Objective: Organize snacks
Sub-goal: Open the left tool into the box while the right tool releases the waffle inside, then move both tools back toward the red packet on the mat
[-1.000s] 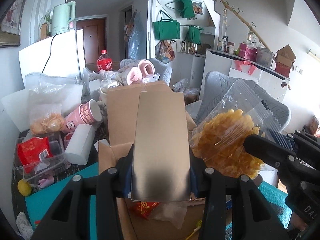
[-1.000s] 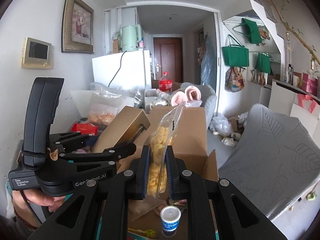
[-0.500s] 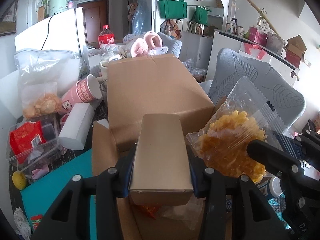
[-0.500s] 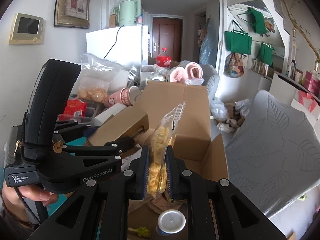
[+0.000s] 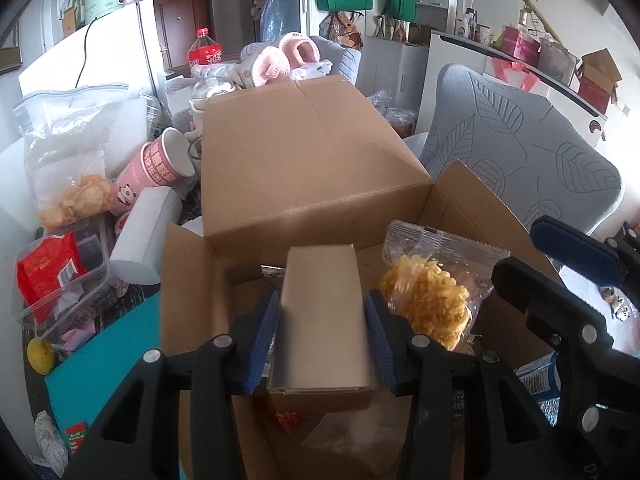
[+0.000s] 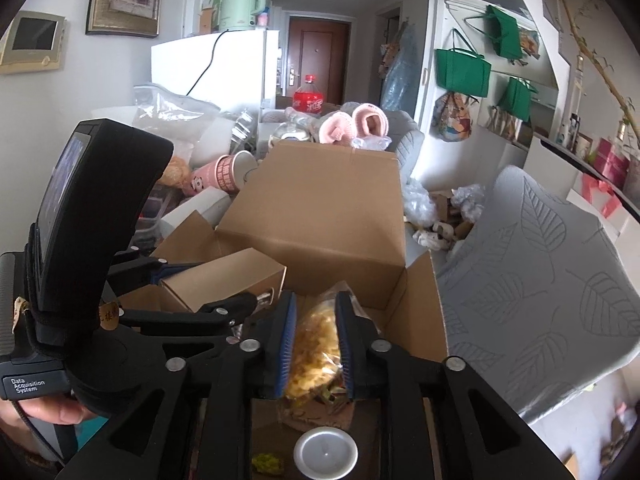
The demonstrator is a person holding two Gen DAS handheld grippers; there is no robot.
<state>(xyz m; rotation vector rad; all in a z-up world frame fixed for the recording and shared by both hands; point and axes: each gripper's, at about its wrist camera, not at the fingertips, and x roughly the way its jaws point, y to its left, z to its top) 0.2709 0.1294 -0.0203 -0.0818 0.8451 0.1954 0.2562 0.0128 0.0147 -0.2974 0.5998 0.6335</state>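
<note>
Snack bag (image 6: 316, 344): light, crinkly, fragile; R gripper (image 6: 316, 344) jaws just opening, bag between.
Box (image 5: 322, 320): stiff, light; L gripper (image 5: 322, 340) clamped on sides.

Right gripper (image 6: 316, 340) over the open cardboard box (image 6: 424, 312), jaws just been opening — clear bag of yellow snacks (image 6: 314, 354) between the blue pads, contact unclear. Left gripper (image 6: 208, 284) just left of it, clamping a small brown carton (image 6: 228, 280) above the same box. White-capped bottle (image 6: 325, 453) inside the box — below the bag.
</note>
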